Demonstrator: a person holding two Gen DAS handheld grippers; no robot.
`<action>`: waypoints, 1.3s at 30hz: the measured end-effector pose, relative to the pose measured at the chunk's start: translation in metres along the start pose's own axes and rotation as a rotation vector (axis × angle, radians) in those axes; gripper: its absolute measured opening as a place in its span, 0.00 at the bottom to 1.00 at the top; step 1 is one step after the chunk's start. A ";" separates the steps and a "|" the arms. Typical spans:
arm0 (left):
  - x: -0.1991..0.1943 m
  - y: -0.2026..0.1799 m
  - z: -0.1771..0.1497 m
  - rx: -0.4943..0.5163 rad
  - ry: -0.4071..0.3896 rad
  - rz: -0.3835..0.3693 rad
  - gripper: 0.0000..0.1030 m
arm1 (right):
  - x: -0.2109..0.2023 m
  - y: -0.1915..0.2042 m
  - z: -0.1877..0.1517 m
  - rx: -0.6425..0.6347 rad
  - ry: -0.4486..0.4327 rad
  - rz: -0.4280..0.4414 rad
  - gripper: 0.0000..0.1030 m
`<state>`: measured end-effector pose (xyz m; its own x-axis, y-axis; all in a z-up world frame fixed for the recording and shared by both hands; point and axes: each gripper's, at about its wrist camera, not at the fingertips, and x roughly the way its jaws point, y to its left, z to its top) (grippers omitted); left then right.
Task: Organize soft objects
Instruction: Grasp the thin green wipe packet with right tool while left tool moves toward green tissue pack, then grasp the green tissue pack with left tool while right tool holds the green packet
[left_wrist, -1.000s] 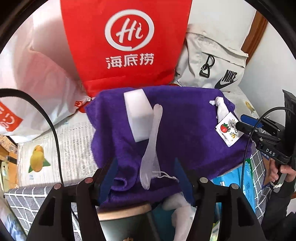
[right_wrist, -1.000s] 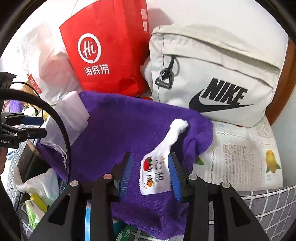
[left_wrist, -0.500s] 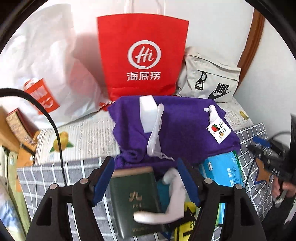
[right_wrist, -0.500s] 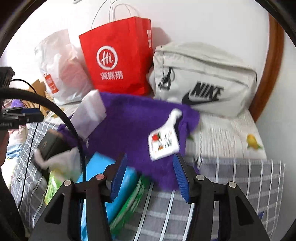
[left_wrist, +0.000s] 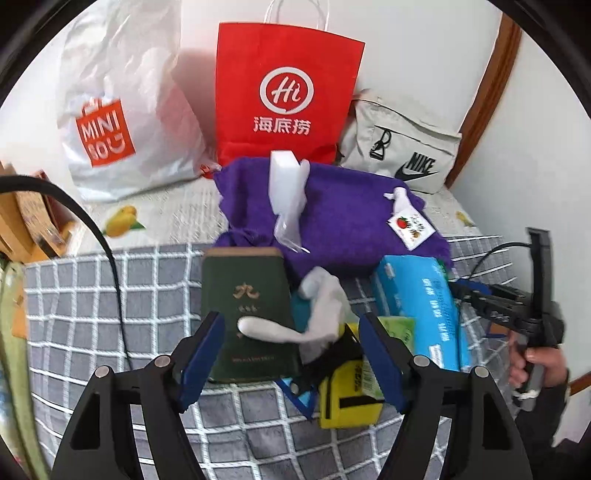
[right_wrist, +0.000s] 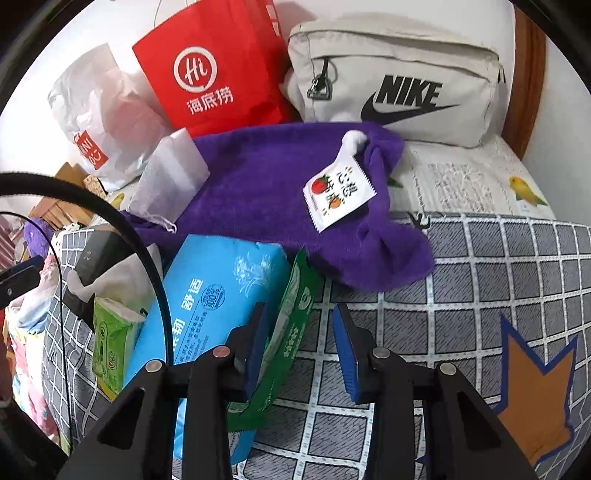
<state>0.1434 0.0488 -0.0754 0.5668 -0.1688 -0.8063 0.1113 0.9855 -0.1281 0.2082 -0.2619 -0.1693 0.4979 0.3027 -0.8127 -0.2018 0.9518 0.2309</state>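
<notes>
The purple towel (right_wrist: 266, 192) lay crumpled on the bed's checked cover (right_wrist: 498, 266), its lower edge hidden behind a blue tissue pack (right_wrist: 218, 295). The left tool (left_wrist: 288, 354) was spreading, empty; the right tool (right_wrist: 299, 343) was closing on nothing, its left finger overlapping a green packet (right_wrist: 295, 317).

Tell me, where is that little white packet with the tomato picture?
The white packet lies on top of the purple towel, toward its right end in both views, in front of the grey Nike bag.

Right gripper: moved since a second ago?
Yes. The right gripper has backed away from the purple plush towel and snack sachet, now over the grey checked blanket.
</notes>
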 end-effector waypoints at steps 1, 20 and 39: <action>0.001 0.002 -0.001 -0.010 0.003 -0.017 0.71 | 0.001 0.001 0.000 -0.004 0.003 -0.010 0.35; 0.009 0.019 -0.026 -0.070 0.031 -0.040 0.71 | 0.013 0.003 -0.013 -0.015 0.017 0.042 0.07; 0.046 -0.091 -0.050 0.204 0.151 -0.078 0.74 | -0.022 -0.012 -0.033 -0.007 -0.057 -0.003 0.05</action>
<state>0.1180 -0.0482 -0.1295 0.4233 -0.2247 -0.8777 0.3208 0.9432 -0.0867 0.1722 -0.2816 -0.1717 0.5454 0.3019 -0.7819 -0.2058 0.9526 0.2242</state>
